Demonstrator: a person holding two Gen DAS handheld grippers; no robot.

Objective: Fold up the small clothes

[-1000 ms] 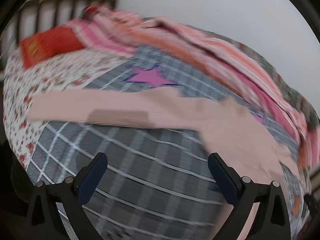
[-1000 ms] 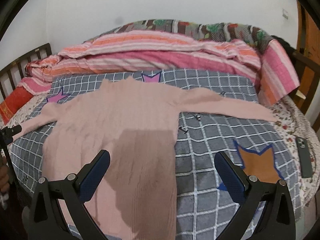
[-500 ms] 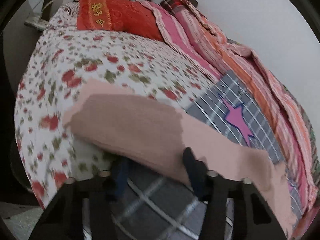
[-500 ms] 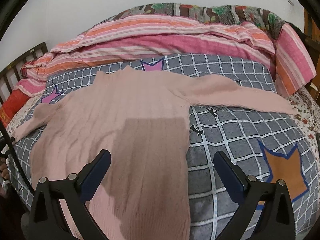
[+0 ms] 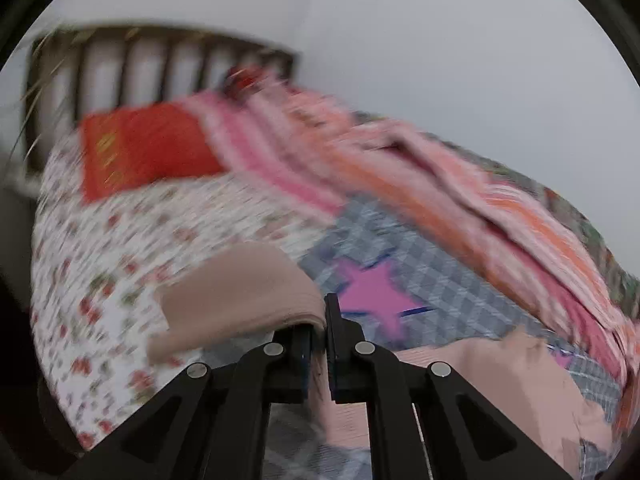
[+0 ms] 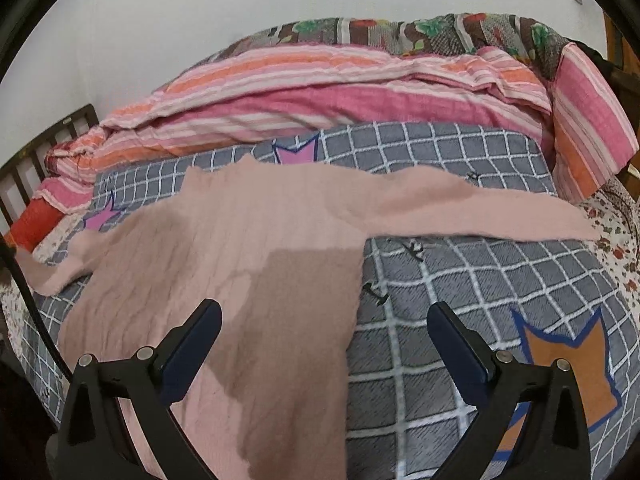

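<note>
A: Where does the pink sweater (image 6: 240,248) lie, and which view shows it whole?

B: The right wrist view. It lies flat on the grey checked blanket (image 6: 460,280) on the bed, body toward the camera, one sleeve (image 6: 480,216) stretched out to the right. The other sleeve runs off to the left edge of the picture.

A: What does the left wrist view add?

B: That far sleeve end (image 5: 240,304), seen up close. The left hand-held gripper (image 5: 320,332) has just been closing and is now pinched tight on it; the cuff curls over to the left of the fingertips, above the flowered sheet (image 5: 120,272). The picture is blurred.

A: And the right hand-held gripper (image 6: 324,332)?

B: Spread wide, holding nothing, above the sweater's lower body and the blanket's checks beside it.

A: Surroundings?

B: A pink and orange striped quilt (image 6: 320,92) is bunched along the wall behind the blanket in both views. The left view shows the red pillow (image 5: 148,152) and the slatted headboard (image 5: 140,64) more fully; the right view alone shows an orange star patch (image 6: 568,364) on the blanket.
</note>
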